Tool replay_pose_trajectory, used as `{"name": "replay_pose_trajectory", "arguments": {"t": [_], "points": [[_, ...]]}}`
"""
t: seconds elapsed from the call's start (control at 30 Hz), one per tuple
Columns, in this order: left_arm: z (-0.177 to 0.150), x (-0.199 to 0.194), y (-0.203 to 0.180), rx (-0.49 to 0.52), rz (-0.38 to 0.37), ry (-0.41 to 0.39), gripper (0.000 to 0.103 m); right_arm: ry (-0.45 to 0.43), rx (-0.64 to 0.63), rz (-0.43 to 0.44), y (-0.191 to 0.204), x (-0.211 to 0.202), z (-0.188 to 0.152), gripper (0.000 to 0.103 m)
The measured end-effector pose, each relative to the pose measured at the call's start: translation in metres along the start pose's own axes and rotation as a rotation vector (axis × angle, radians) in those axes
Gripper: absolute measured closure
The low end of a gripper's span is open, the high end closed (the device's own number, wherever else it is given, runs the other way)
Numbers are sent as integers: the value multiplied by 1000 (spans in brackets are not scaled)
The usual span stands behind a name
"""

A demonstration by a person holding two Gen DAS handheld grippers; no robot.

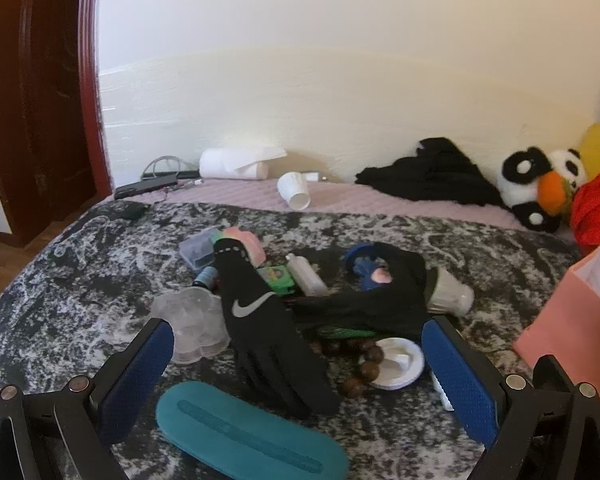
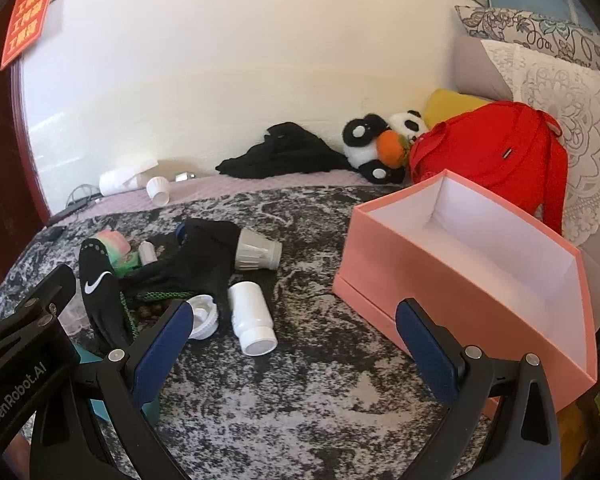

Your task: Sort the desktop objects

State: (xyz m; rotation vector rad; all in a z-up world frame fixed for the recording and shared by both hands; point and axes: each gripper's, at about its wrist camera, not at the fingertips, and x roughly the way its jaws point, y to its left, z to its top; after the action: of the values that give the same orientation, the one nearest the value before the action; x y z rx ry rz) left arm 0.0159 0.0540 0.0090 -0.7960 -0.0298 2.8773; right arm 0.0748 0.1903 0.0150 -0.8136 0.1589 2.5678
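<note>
Both grippers hang released over a bed with a mottled black-and-white blanket (image 2: 300, 380). The left gripper (image 1: 298, 354) is spread wide, empty, above a black sports glove with a white swoosh (image 1: 260, 320) lying in a pile of small clutter; a teal oval case (image 1: 248, 436) lies nearest. The right gripper (image 2: 294, 338) is also wide open, holding nothing. A white plastic bottle (image 2: 252, 318) lies on its side near its left finger, and an open pink cardboard box (image 2: 460, 280) stands to the right.
</note>
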Motion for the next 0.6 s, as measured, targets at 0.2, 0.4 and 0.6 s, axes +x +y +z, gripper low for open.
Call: {"name": "replay_pose_trajectory", "arguments": {"t": [0.2, 0.4, 0.6], "points": [[0, -21, -20, 13, -61, -31, 1, -39, -11, -41, -19, -24, 3, 0], [-1, -42, -50, 60, -113, -52, 1, -76, -7, -100, -50, -48, 0, 0], [-5, -56, -79, 83, -191, -58, 1, -122, -18, -128, -90, -73, -5, 0]]}}
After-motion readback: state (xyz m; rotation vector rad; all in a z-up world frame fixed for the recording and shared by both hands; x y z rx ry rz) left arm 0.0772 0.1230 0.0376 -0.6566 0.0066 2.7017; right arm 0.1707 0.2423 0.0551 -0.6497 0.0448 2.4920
